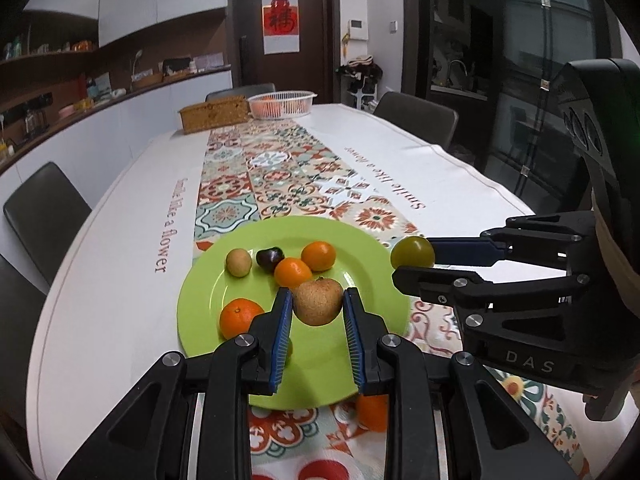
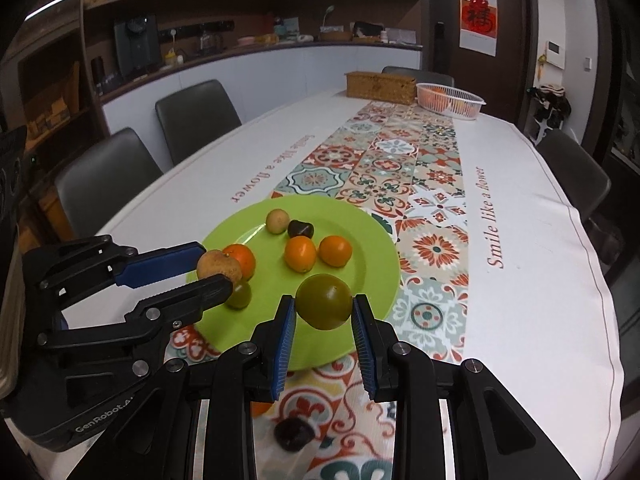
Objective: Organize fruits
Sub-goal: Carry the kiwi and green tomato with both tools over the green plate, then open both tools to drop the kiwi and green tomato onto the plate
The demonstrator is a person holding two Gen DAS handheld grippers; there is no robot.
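While both grippers' jaws clamp fruit, an orange (image 1: 372,412) hides behind the left gripper (image 1: 317,304).

Plate (image 1: 200,300) at lower centre on the table runner (image 1: 280,176), mandarins (image 1: 318,256) and a longan (image 1: 239,263) on it; wicker box (image 1: 214,114) and fruit basket (image 1: 282,103) far behind, upper centre.

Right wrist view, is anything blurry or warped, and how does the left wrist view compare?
Right wrist view: fisheye bends the table edge and darkens the corners; the dark fruit near the bottom looks soft, while the green fruit in the right gripper is sharp. Left wrist view: same bending, and the brown fruit in the left gripper is crisp.
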